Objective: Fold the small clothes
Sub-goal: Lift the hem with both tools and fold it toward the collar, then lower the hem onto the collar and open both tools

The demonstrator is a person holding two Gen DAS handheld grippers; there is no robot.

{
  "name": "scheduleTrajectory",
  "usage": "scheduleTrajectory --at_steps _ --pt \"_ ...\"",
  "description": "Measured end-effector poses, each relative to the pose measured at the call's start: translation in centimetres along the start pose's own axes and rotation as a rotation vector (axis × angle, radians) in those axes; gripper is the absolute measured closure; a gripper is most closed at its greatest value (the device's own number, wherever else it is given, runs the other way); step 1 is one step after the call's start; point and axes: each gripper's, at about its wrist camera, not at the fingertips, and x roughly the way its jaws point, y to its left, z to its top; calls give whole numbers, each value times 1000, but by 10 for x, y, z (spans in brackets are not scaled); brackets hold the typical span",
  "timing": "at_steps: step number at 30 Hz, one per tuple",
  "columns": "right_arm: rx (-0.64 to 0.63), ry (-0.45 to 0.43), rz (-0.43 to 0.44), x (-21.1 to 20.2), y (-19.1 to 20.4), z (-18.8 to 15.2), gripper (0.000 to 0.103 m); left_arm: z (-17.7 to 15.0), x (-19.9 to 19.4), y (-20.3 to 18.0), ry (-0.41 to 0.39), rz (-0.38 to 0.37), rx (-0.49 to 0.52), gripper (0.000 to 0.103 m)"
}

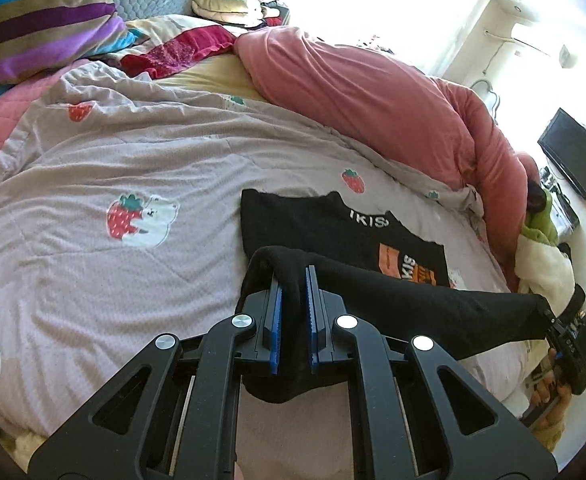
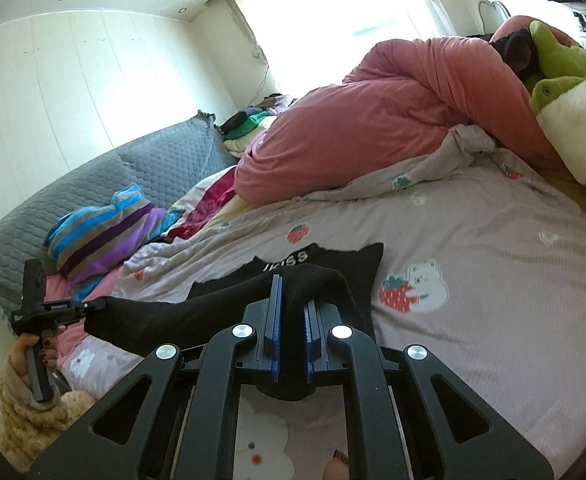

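From the left wrist camera, the left gripper (image 1: 293, 280) has its blue-padded jaws nearly closed on a lifted fold of the black garment (image 1: 333, 232), whose printed part lies flat on the strawberry-print quilt (image 1: 113, 160). The raised edge stretches rightward to the right gripper (image 1: 549, 314), which pinches its far corner. A pink duvet (image 1: 373, 92) is heaped beyond. From the right wrist camera, the right gripper (image 2: 291, 290) clamps the black garment (image 2: 353, 264) between narrowly parted jaws, and the fabric runs leftward, taut, to the left gripper (image 2: 93, 304), closed on its other end, beside a striped pillow (image 2: 105, 232).
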Motion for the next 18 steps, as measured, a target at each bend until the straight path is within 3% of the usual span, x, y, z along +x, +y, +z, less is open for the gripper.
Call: scheduleTrajectory --at_steps 10,18 --pt "-10 -8 -51 41 -10 26 95 26 23 -10 -33 57 23 99" --pt "-8 22 -98 73 -19 25 95 38 55 -7 -19 104 30 99"
